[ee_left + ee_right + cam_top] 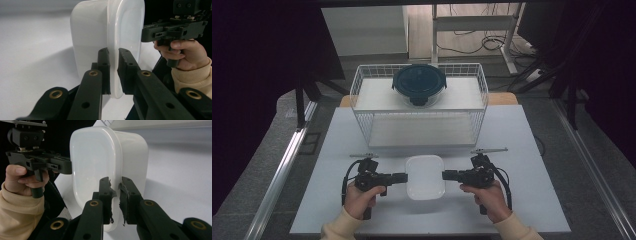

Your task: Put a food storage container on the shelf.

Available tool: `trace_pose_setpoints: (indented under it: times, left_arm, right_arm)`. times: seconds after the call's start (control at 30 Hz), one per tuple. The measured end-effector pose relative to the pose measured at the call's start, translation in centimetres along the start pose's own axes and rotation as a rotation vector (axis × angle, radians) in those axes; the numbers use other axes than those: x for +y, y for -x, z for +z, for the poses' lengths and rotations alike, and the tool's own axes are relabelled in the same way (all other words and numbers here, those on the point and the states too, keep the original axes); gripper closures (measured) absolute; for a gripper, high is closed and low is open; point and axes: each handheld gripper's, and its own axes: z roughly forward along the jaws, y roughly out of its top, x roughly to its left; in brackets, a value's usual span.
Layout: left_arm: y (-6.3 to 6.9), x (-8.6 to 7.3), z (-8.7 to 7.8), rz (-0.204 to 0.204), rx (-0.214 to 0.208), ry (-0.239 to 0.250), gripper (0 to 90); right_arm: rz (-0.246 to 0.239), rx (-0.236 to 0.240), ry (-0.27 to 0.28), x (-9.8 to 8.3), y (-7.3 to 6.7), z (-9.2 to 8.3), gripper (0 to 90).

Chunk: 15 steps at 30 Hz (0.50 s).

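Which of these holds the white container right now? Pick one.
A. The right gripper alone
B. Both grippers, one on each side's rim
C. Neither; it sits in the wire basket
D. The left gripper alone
B: the left gripper and the right gripper each have their fingers closed on the rim of the white container.

left tool [404, 176]: jaws clamped, pointing right | right tool [446, 175]: jaws clamped, pointing left

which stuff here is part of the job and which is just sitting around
In use: white lidded container, its rim clamped by left gripper and right gripper.

Lying about: wire basket, dark round lidded bowl inside it, white table.
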Motion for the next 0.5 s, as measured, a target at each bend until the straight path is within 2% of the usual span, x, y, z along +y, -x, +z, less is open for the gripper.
trace_pose_setpoints:
  times: [0.23,0.5]
  left_arm:
    - [0.36,0.22,-0.22,0.015,-0.007,0.014,80.9]
    - [0.79,0.62,-0.50,0.043,0.014,0.013,80.9]
  right_arm:
    - [-0.030,-0.007,0.013,0.27,-0.43,-0.36,79.1]
    - [-0.051,-0.011,0.018,0.48,-0.69,-0.40,79.0]
